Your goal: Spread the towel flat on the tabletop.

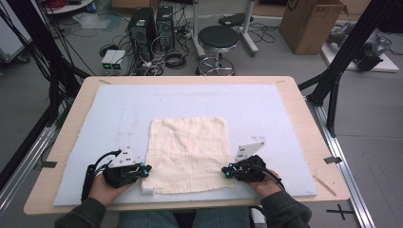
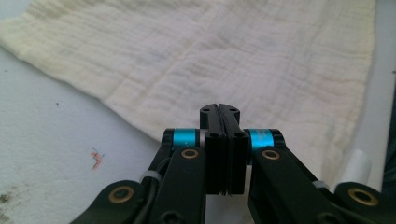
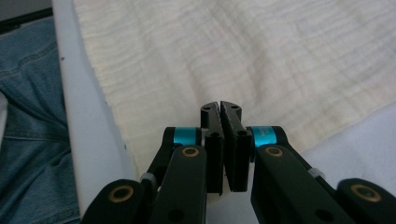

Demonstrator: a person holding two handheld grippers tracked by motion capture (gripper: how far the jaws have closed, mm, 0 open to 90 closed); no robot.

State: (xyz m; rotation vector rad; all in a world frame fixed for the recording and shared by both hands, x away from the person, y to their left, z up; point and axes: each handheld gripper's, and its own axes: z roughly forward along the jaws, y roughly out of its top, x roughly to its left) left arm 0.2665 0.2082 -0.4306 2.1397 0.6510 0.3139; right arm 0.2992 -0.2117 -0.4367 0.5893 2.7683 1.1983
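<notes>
- I see the cream muslin cloth [image 1: 189, 155] lying flat on the pale blue mat [image 1: 119, 114] that covers the worktop [image 1: 309, 123], near its front edge.
- My left tongs [image 1: 147, 169] sit at the cloth's left near corner, jaws pressed together; whether they pinch fabric, I cannot tell.
- My right tongs [image 1: 225, 171] sit at the right near corner, jaws likewise closed over the cloth's edge.

Robotics lab: PC towers [image 1: 151, 26] w/ tangled cables [image 1: 167, 59] on floor, stool [image 1: 218, 40], cardboard box [image 1: 311, 23], black rig frame [image 1: 351, 45].
</notes>
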